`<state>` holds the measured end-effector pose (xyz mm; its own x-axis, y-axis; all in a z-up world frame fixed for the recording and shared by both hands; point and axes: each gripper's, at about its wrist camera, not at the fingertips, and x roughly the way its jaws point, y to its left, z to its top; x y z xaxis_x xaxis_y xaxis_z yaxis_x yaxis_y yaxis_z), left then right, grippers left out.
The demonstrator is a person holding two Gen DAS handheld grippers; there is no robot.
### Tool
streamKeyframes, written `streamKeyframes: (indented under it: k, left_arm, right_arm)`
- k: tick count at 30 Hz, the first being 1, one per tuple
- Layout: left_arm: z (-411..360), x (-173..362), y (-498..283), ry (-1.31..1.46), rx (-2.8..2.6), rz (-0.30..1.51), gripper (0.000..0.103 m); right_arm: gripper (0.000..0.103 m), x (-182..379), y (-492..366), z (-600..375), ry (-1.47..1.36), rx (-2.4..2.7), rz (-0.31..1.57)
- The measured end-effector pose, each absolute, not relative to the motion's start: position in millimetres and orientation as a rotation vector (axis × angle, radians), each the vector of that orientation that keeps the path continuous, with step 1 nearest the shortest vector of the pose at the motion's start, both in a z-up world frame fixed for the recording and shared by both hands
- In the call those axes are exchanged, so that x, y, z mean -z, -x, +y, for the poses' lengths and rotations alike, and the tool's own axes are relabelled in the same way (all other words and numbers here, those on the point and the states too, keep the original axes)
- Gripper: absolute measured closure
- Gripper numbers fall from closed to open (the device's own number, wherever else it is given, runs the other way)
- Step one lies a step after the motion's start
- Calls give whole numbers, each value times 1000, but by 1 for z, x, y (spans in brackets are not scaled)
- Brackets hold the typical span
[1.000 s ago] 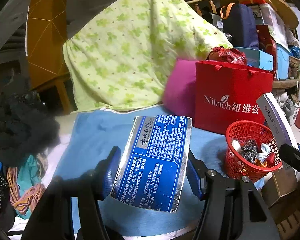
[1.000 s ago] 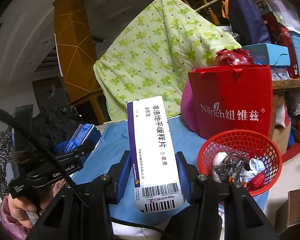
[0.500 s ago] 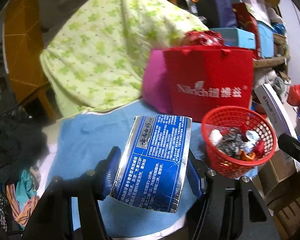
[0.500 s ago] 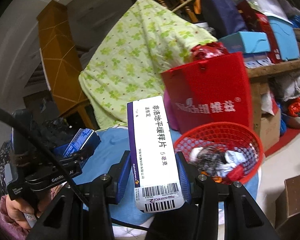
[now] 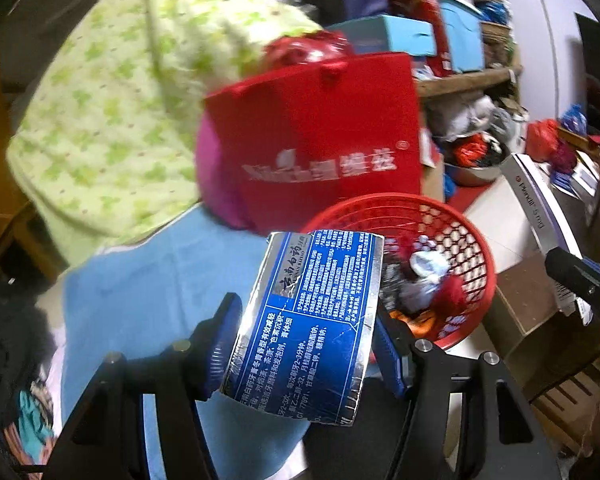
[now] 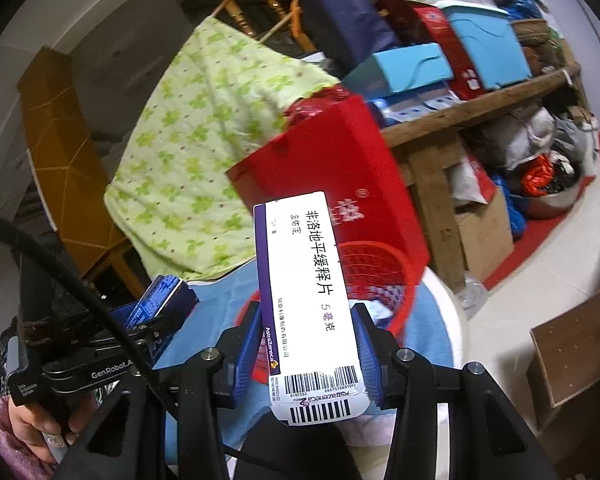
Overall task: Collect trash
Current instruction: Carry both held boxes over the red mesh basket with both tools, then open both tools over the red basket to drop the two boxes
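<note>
Carrying step in hand: a blue toothpaste carton [image 5: 306,324] is pinched in the left gripper [image 5: 304,344] beside the red mesh basket [image 5: 470,240], a white medicine box [image 6: 312,304] is clamped in the right gripper [image 6: 306,346] before that basket; release over it is judged to be called for next.

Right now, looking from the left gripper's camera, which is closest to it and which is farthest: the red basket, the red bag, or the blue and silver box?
1. blue and silver box: held between the fingers of the left gripper.
2. red basket: just beyond the box, to the right, with trash inside.
3. red bag: standing behind the basket, farthest.
</note>
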<state>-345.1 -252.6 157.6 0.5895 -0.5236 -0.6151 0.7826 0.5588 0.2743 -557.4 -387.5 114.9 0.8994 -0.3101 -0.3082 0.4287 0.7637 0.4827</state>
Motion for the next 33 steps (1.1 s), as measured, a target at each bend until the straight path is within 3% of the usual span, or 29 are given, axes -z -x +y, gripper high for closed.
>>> streamKeyframes:
  k: [16, 17, 18, 19, 23, 33]
  left_arm:
    - [-334, -112, 301, -526, 1009, 708, 37]
    - [-330, -112, 299, -515, 1006, 711, 36]
    - [-325, -112, 297, -502, 995, 707, 33]
    - [-321, -113, 296, -497, 983, 702, 32]
    - [-295, -128, 299, -497, 920, 620, 28]
    - [-214, -178, 323, -472, 743, 427, 24]
  right_arm:
    - [53, -87, 500, -472, -830, 361, 233]
    - [44, -85, 494, -475, -843, 348, 233]
    - [33, -83, 489, -476, -850, 343, 231]
    - [31, -81, 484, -477, -855, 341, 227]
    - [31, -72, 468, -472, -896, 306, 263]
    - [31, -112, 486, -390, -615, 327, 351]
